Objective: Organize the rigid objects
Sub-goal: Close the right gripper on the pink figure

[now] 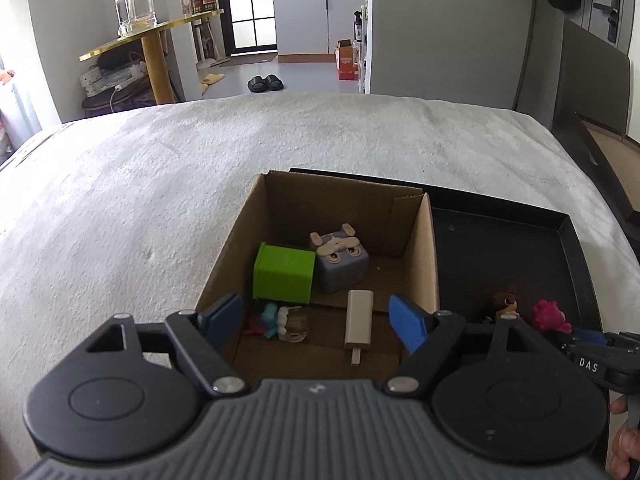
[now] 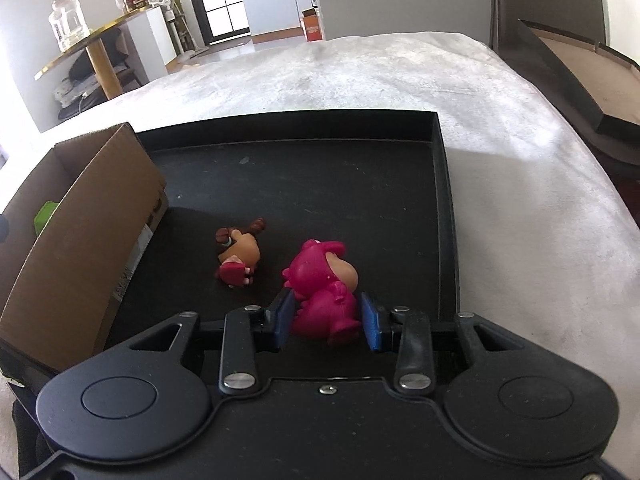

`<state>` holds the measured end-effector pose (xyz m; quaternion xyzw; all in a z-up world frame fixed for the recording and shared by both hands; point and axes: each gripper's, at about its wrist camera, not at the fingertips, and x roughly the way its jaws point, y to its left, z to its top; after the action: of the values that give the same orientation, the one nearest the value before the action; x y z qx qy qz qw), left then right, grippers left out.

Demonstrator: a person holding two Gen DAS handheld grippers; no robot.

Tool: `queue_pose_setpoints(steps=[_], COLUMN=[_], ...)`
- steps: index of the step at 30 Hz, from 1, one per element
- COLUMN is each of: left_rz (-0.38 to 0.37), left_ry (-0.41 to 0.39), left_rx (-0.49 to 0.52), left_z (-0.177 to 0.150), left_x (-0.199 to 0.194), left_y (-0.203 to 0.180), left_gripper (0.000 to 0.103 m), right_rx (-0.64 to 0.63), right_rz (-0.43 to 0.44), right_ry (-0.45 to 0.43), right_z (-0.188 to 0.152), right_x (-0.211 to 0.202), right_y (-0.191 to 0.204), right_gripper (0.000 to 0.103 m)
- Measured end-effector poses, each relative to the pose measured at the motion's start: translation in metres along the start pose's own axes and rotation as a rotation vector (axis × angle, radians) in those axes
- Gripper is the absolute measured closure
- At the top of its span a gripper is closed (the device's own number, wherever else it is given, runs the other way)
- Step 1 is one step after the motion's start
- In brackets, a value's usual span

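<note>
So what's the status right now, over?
Left gripper open above the brown cardboard box. Right gripper straddling the pink plastic figurine on the black tray, not clamped. Nothing blocking.

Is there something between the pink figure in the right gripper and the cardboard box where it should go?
Yes. The brown figure lies on the black tray between the pink figure and the cardboard box, whose upright wall must be cleared too.

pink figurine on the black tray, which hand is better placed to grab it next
Right. The right gripper already has its blue fingers open on either side of the pink plastic figurine on the black tray. The left gripper hangs open and empty over the brown cardboard box.
</note>
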<state>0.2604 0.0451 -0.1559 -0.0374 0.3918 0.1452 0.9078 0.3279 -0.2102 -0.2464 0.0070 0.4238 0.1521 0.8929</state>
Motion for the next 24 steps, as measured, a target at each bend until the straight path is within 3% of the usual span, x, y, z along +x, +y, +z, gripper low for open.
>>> queue_pose_setpoints(steps=[7, 9, 14, 24], left_rz=[0.008, 0.009, 0.014, 0.017], left_ry=[-0.001, 0.003, 0.021, 0.038], left_rx=[-0.011, -0.018, -0.02, -0.032], left_z=[-0.001, -0.001, -0.003, -0.005], left_x=[0.003, 0.005, 0.013, 0.018], left_y=[0.005, 0.008, 0.01, 0.015], left_gripper=[0.023, 0.023, 0.023, 0.023], right_rx=[-0.009, -0.007, -0.034, -0.048], right_rz=[-0.016, -0.013, -0.022, -0.01], right_ry=[0.014, 0.024, 0.0, -0.016], right_z=[-0.001, -0.001, 0.0, -0.001], right_x=[0.002, 0.006, 0.009, 0.018], right_y=[0.006, 0.008, 0.012, 0.011], right_gripper=[0.065, 0.055, 0.042, 0.043])
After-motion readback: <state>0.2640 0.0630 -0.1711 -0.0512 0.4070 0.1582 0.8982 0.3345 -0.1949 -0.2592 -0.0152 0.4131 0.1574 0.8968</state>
